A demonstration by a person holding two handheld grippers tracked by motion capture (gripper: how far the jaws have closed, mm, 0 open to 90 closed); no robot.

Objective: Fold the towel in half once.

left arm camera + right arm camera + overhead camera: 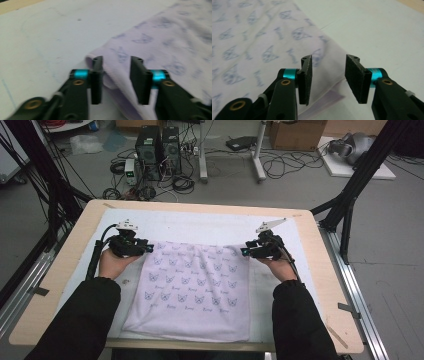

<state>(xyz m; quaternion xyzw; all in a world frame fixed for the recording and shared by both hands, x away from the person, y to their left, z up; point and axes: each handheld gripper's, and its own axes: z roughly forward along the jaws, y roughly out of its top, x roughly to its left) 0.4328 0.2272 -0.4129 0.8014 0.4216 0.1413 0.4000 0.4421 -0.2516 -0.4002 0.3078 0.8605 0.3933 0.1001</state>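
**Two grippers, jaws parted, at the far corners of a folded cloth**

Two hand-held grippers sit at the far end of a pale lilac cloth [192,290] printed with small blue butterfly-like marks. The cloth lies folded and roughly square on a white mat [210,225] that covers the wooden table [55,285], nearer the person than the table's far edge.

The left gripper [149,248] is at the cloth's far left corner. In the left gripper view its jaws stand apart, released, with the folded corner of the cloth [175,42] lying between and beyond them; the pads press on nothing.

The right gripper [243,251] is at the far right corner. In the right gripper view its jaws are likewise parted and grip nothing; the cloth's layered edge [262,50] runs beneath the gap, with bare mat to the right.

The person's black sleeves come in from the near edge, one on each side of the cloth.
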